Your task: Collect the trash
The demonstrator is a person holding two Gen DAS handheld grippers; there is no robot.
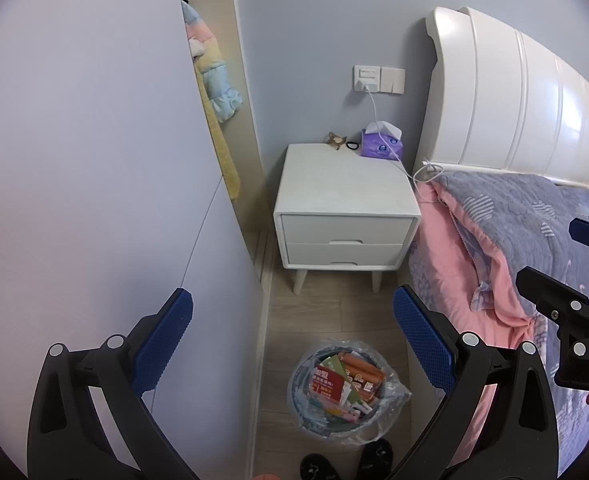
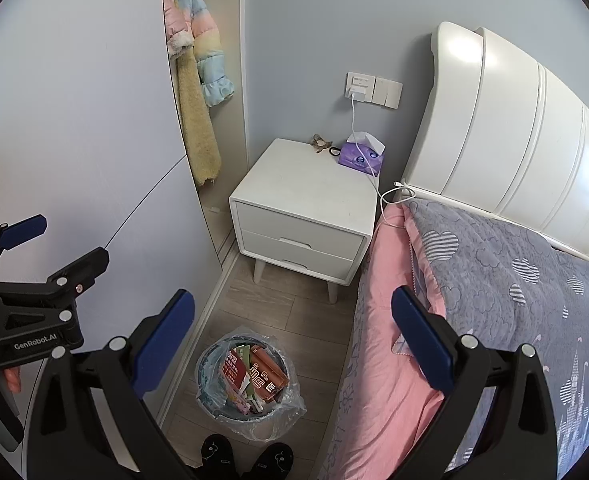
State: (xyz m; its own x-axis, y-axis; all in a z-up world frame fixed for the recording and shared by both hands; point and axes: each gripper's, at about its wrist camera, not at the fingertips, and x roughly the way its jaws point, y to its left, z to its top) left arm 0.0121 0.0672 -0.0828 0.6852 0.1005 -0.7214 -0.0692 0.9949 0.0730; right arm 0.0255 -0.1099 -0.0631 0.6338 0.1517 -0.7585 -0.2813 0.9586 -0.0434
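A round trash bin [image 1: 344,394] lined with a clear plastic bag stands on the wood floor, full of red and orange cartons and paper scraps; it also shows in the right wrist view [image 2: 250,384]. My left gripper [image 1: 292,336] is open and empty, held high above the bin; it also shows at the left of the right wrist view [image 2: 60,240]. My right gripper [image 2: 292,334] is open and empty, also above the bin; it also shows at the right edge of the left wrist view [image 1: 554,252].
A white two-drawer nightstand [image 1: 346,208] stands beyond the bin, with a purple tissue box [image 1: 381,144] and a charger cable on it. A bed with a pink and grey quilt [image 1: 514,240] is on the right. A wardrobe door [image 1: 94,160] is on the left. Black slippers [image 2: 246,460] are near the bin.
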